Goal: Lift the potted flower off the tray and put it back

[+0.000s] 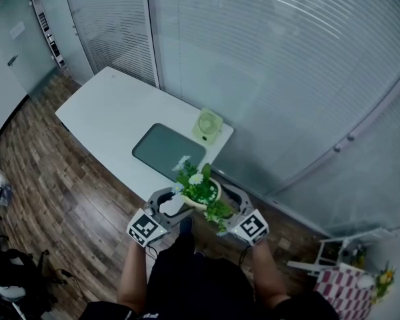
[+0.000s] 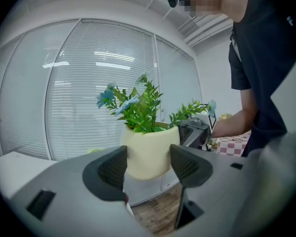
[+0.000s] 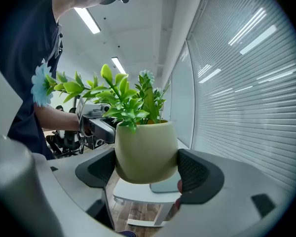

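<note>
Slipping is the risk: the potted flower [image 1: 203, 191] has smooth, rounded sides, so an uneven squeeze could tip or drop it. It hangs in the air, clear of the tray [image 1: 161, 153], with the left gripper [image 2: 147, 164] and right gripper [image 3: 147, 168] each clamped on opposite sides of it.

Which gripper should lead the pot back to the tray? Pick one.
Right, probably: the right gripper holds the pot deeper between its jaws than the left gripper, and its view shows the tray below.
</note>
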